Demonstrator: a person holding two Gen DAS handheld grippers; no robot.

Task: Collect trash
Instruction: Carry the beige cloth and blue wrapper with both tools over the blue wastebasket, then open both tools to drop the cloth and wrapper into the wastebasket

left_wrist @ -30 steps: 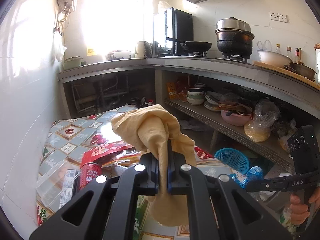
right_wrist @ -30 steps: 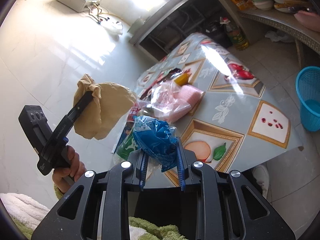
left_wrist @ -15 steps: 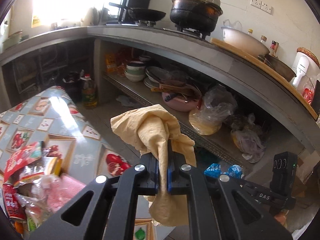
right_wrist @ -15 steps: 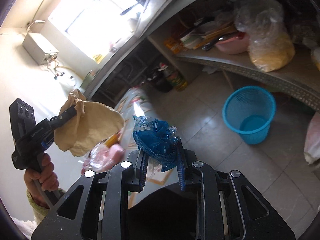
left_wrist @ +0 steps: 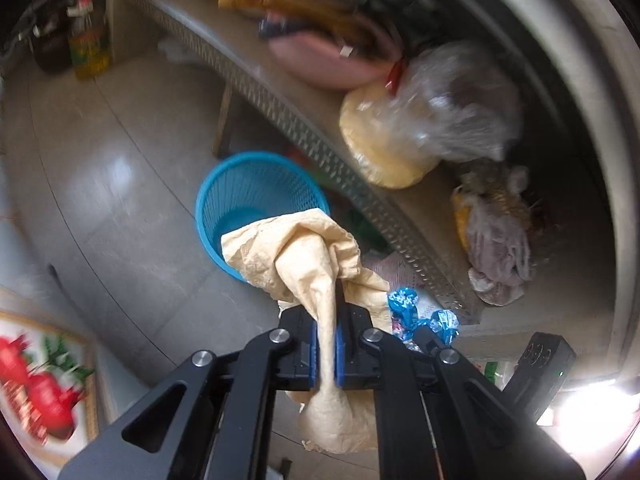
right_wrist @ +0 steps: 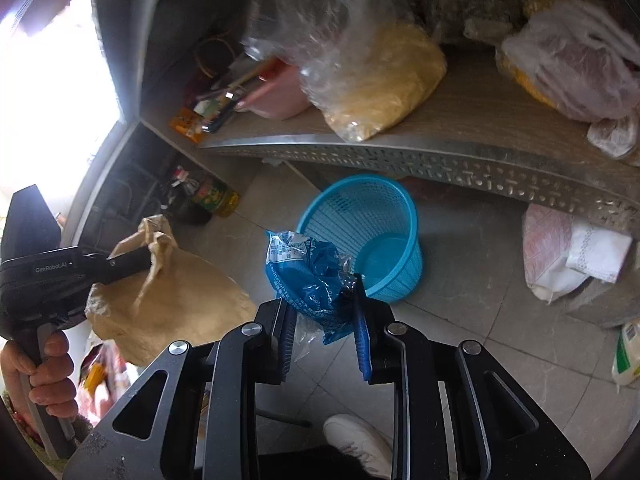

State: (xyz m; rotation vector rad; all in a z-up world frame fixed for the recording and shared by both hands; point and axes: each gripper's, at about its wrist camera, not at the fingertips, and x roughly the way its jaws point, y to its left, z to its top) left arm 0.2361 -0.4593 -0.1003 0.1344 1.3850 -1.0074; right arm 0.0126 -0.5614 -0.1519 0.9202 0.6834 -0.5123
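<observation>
Trouble, as I judge it, lies mostly in the release. The blue basket (right_wrist: 362,236) stands on the floor just in front of the metal shelf edge (right_wrist: 440,160), and its mouth is not wide; the tan paper bag (right_wrist: 168,296) is broad and limp, so if it is let go off to the near side of the basket it may drape over the rim or slide to the tiles. The blue plastic wrapper (right_wrist: 308,276) is light and crinkled, and could cling to a pad or drift past the basket toward the white bags (right_wrist: 568,252) lying on the floor on its far side.

The left claw (left_wrist: 327,344) is together, clamped on a twisted neck of the tan bag, whose crumpled bulk hangs above and below the pads, in front of the basket's near rim. The right claw (right_wrist: 324,340) is clamped on the wrapper, a scrunched blue film with white print and a clear tail, held on the near side of the basket and above it. The basket looks empty.
</observation>
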